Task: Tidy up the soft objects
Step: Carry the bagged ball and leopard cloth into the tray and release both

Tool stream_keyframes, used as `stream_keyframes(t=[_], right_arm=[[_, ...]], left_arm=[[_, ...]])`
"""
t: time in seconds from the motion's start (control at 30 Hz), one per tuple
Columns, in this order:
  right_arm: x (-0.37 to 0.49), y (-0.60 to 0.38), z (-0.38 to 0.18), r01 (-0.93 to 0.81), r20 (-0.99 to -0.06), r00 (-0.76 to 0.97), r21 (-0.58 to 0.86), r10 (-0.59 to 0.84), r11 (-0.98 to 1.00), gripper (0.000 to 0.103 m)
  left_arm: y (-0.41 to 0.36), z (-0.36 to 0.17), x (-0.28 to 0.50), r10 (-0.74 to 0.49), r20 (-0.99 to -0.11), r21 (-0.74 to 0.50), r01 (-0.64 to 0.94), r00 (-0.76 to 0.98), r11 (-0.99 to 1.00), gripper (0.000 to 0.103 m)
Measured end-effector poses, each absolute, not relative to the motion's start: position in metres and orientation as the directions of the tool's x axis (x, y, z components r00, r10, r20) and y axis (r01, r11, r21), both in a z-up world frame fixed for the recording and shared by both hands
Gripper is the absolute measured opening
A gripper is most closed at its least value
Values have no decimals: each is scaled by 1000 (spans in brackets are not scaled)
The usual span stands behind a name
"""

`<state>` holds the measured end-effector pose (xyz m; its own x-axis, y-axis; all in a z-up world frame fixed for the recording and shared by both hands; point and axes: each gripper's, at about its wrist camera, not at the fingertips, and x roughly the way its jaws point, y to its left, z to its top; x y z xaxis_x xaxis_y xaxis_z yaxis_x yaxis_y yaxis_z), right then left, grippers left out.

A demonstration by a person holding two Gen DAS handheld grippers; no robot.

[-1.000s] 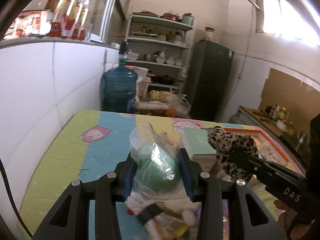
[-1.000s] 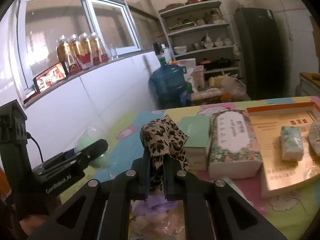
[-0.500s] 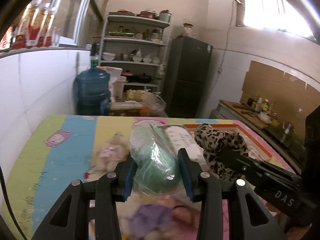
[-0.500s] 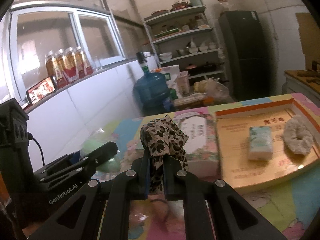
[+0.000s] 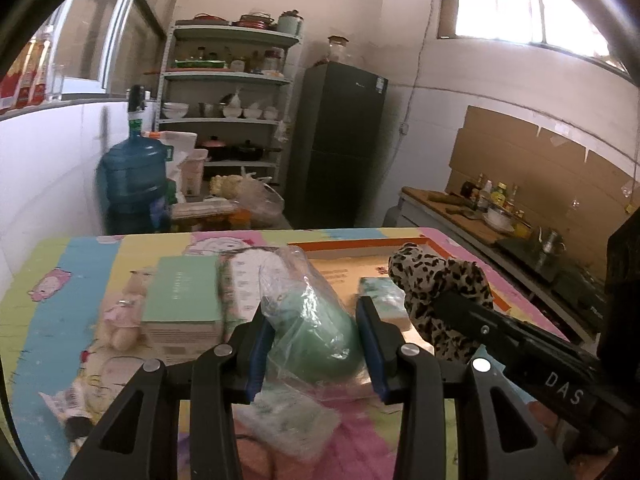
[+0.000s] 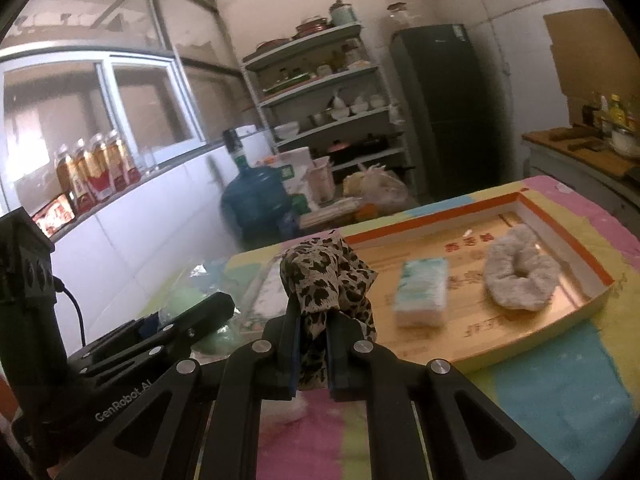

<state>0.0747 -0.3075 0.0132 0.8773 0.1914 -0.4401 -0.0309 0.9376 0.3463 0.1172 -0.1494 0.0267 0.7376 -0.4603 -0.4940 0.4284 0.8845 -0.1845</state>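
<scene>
My left gripper (image 5: 316, 320) is shut on a green soft object in a clear plastic bag (image 5: 316, 320), held above the table. My right gripper (image 6: 313, 322) is shut on a leopard-print cloth (image 6: 326, 276), which also shows in the left wrist view (image 5: 440, 280). A shallow orange-rimmed box (image 6: 568, 244) lies on the table ahead of the right gripper. It holds a pale green tissue pack (image 6: 422, 294) and a fluffy beige scrunchie (image 6: 520, 276).
A mint green box (image 5: 182, 296) and a floral tissue box (image 5: 240, 280) sit on the colourful tablecloth (image 5: 60, 280), with a small pink plush (image 5: 120, 320) beside them. A blue water jug (image 5: 134, 180), shelves (image 5: 228, 120) and a dark fridge (image 5: 340, 140) stand beyond the table.
Both grippers have swung to the right with their loads. The orange-rimmed box has come closer and more central in the right wrist view.
</scene>
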Motion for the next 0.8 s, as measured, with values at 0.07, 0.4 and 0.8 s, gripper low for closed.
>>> stream_keyframes(t=[0.07, 0.4, 0.8], right_arm=[[72, -319, 11, -18, -440, 880, 349, 181, 937, 10], [64, -375, 5, 52, -435, 892, 377, 127, 925, 10], [71, -435, -5, 124, -458, 887, 360, 59, 925, 10]], left_arm=[[-161, 26, 118, -469, -496, -186, 438, 731, 879, 41], [-220, 17, 124, -504, -508, -185, 482, 699, 856, 41], [-291, 1, 140, -532, -529, -189, 519, 661, 833, 41]])
